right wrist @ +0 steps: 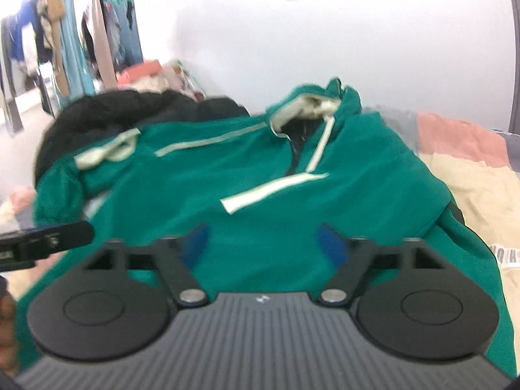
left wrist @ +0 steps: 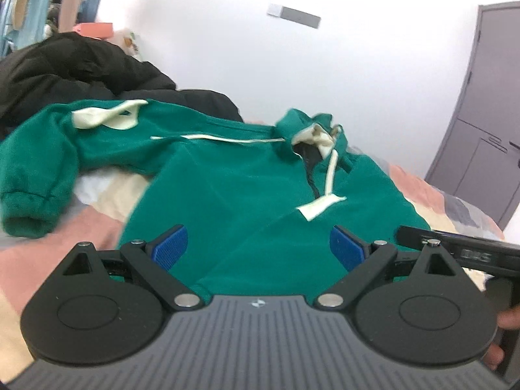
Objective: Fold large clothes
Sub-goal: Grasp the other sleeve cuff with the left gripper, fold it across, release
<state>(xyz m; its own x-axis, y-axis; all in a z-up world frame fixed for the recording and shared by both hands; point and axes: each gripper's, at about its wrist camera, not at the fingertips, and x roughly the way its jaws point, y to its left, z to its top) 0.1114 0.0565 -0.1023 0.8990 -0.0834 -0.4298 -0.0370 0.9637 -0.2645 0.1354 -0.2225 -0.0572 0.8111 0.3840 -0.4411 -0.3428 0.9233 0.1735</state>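
1. Two views, left wrist first: the green hoodie (left wrist: 247, 175) lies spread on the patchwork bedspread (left wrist: 42, 260), hem toward us, hood (left wrist: 312, 133) at the far end, so its long axis runs straight away from the left gripper (left wrist: 258, 247). The blue pads (left wrist: 170, 247) stand wide apart, holding nothing, right over the hem. One sleeve (left wrist: 35, 175) trails off left, its cuff near that side.
2. Behind it, a black puffer jacket (left wrist: 71, 65) is heaped against the wall, touching the hoodie's far edge.
3. Right wrist now, a blurry one: the right gripper (right wrist: 263, 247) is spread wide too, empty, over the lower body of the hoodie (right wrist: 373, 175).
4. My read: the left gripper is nearer that stray sleeve, so folding it inward looks like its job.
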